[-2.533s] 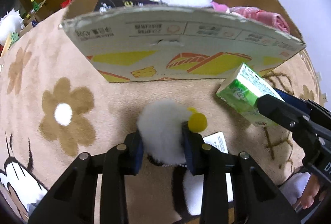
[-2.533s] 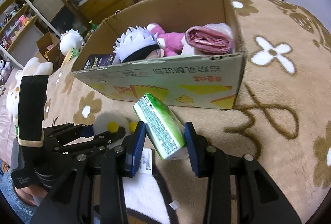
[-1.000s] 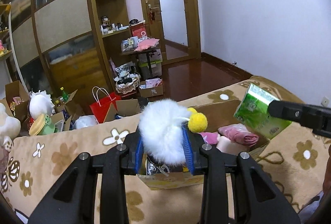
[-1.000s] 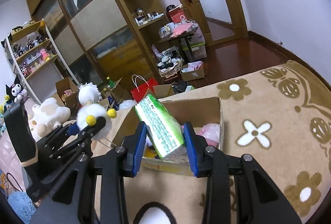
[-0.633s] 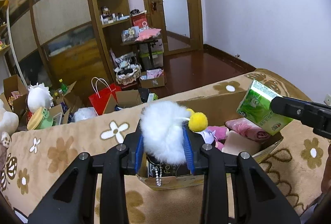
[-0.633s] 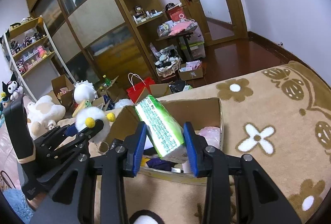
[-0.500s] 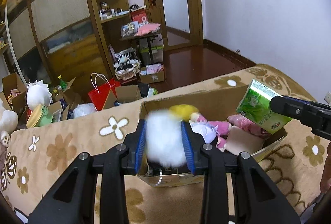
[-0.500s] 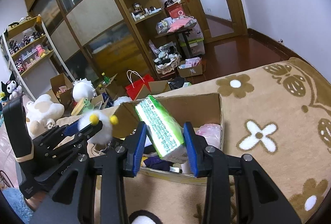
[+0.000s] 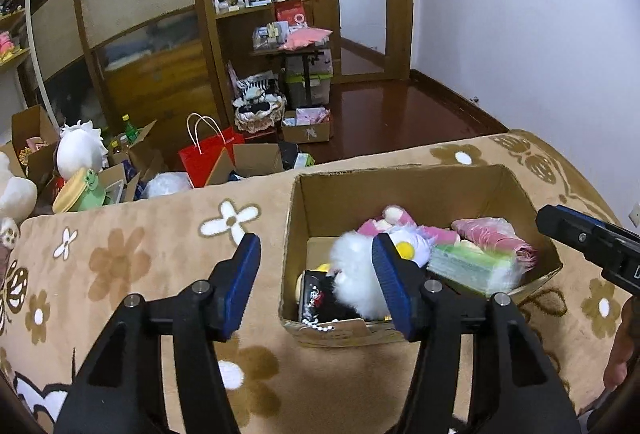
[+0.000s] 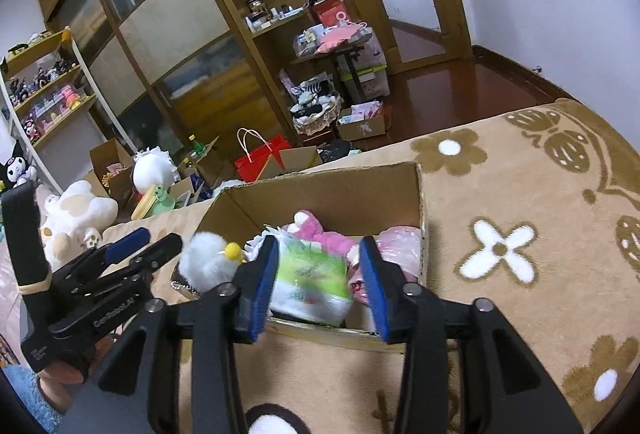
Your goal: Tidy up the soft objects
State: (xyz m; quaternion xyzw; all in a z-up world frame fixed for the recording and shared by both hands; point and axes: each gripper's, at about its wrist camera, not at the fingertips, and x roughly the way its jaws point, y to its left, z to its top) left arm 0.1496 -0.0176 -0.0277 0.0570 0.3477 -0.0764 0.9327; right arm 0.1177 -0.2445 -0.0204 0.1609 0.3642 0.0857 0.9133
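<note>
An open cardboard box (image 9: 316, 201) (image 10: 328, 185) stands on the brown flowered blanket. A white fluffy toy with yellow balls (image 9: 356, 274) (image 10: 208, 262) lies in the box at its left side, clear of my open left gripper (image 9: 316, 282). A green tissue pack (image 9: 472, 266) (image 10: 308, 282) lies in the box on the other soft things, blurred. My right gripper (image 10: 320, 282) is open above the box's near wall, with the pack between its pads but apart from them. Pink plush (image 10: 316, 230) and a pink bag (image 9: 492, 234) also lie in the box.
The blanket (image 10: 500, 201) spreads around the box. Beyond its far edge are a red paper bag (image 9: 208, 153), cardboard boxes, white plush toys (image 10: 80, 213) and wooden shelves (image 9: 240, 33). A white wall is on the right.
Both grippers have opened. The white fluffy toy and the green tissue pack have dropped out of them into the box.
</note>
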